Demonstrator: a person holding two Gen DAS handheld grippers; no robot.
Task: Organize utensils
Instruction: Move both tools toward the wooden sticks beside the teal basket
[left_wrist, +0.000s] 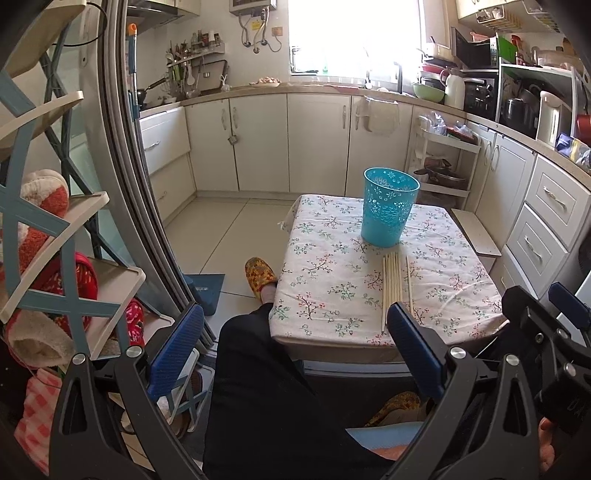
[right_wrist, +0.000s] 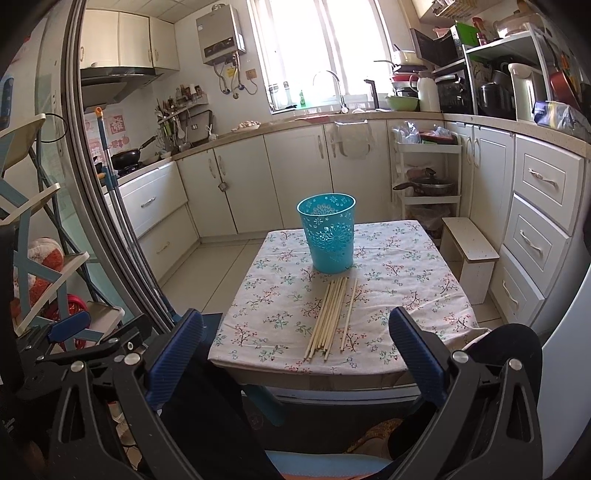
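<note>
A bundle of several pale wooden chopsticks (left_wrist: 392, 284) (right_wrist: 328, 317) lies flat on a small table with a floral cloth (left_wrist: 325, 280) (right_wrist: 406, 280); one chopstick (left_wrist: 409, 284) (right_wrist: 349, 314) lies slightly apart to the right. A blue perforated plastic cup (left_wrist: 389, 205) (right_wrist: 328, 232) stands upright just behind them. My left gripper (left_wrist: 295, 343) is open and empty, held low in front of the table's near edge. My right gripper (right_wrist: 295, 347) is open and empty, also short of the table edge. The right gripper also shows in the left wrist view (left_wrist: 546, 325).
A person's dark-trousered leg (left_wrist: 266, 387) and yellow slipper (left_wrist: 260, 277) are left of the table. A shoe rack (left_wrist: 55, 258) stands at far left. Kitchen cabinets (right_wrist: 295, 177), a small white stool (right_wrist: 471, 251) and a cart (right_wrist: 428, 177) surround the table.
</note>
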